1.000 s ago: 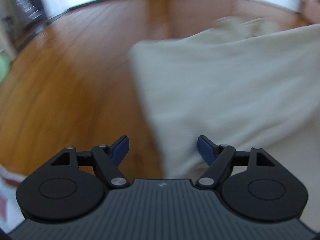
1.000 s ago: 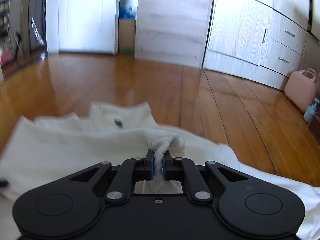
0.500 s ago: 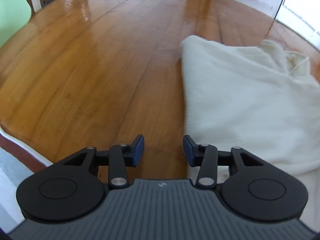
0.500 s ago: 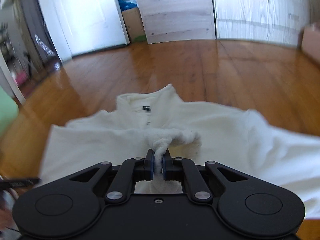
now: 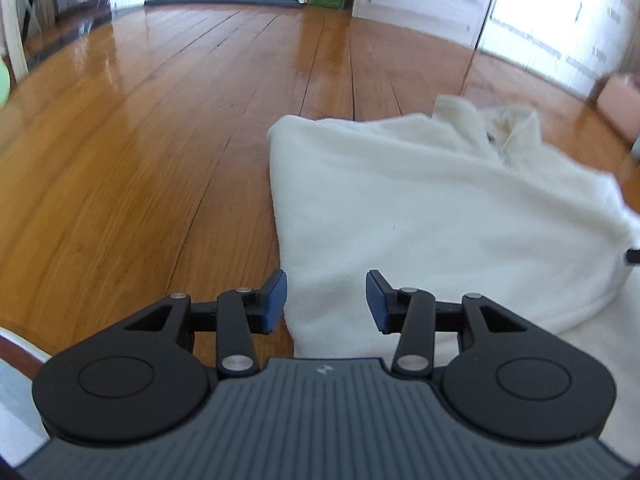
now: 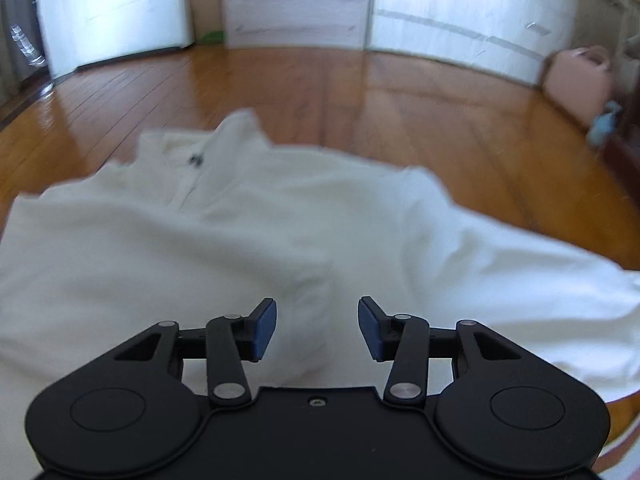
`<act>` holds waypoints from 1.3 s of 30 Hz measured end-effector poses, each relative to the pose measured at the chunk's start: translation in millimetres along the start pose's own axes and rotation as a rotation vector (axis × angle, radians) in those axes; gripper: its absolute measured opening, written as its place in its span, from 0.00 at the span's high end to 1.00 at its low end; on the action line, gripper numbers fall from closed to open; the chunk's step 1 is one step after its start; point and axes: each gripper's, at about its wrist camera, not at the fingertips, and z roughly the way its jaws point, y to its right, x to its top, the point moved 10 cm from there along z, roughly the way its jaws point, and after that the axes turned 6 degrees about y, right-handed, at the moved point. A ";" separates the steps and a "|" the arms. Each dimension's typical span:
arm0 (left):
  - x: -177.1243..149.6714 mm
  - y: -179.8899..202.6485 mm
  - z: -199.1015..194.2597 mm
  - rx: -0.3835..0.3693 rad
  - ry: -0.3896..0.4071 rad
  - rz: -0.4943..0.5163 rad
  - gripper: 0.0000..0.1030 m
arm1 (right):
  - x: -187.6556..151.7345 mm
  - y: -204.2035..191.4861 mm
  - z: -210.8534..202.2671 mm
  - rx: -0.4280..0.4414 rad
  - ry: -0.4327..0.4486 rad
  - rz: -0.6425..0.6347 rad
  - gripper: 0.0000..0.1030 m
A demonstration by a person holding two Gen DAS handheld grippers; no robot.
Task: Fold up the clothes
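A cream fleece top (image 5: 432,216) lies spread on the wooden floor, collar at the far end. One sleeve is folded in over the body. My left gripper (image 5: 326,302) is open and empty, just over the top's near left edge. In the right wrist view the same top (image 6: 248,232) fills the middle, with its collar and a small dark tag (image 6: 196,160) at the far left. My right gripper (image 6: 317,328) is open and empty above the folded sleeve end.
Wooden floor (image 5: 140,140) lies to the left and beyond the top. White cupboards (image 6: 460,12) line the far wall. A pink case (image 6: 580,80) stands at the far right. A white-edged mat corner (image 5: 20,344) shows at the near left.
My right gripper has opened and let go of the bunched sleeve, which now lies flat on the top. My left gripper has swung over the top's left edge and opened wider.
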 end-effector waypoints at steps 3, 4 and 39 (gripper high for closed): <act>1.0 15.3 -3.7 -0.002 0.009 0.056 0.57 | -5.2 9.0 -9.7 -0.041 0.040 -0.043 0.52; 2.0 21.6 -6.5 -0.015 0.012 0.060 0.56 | -7.9 14.6 -15.4 -0.023 0.047 -0.019 0.52; -74.1 456.9 -4.0 -0.564 -0.160 0.548 0.50 | -125.9 378.4 -39.8 -0.117 0.028 0.970 0.32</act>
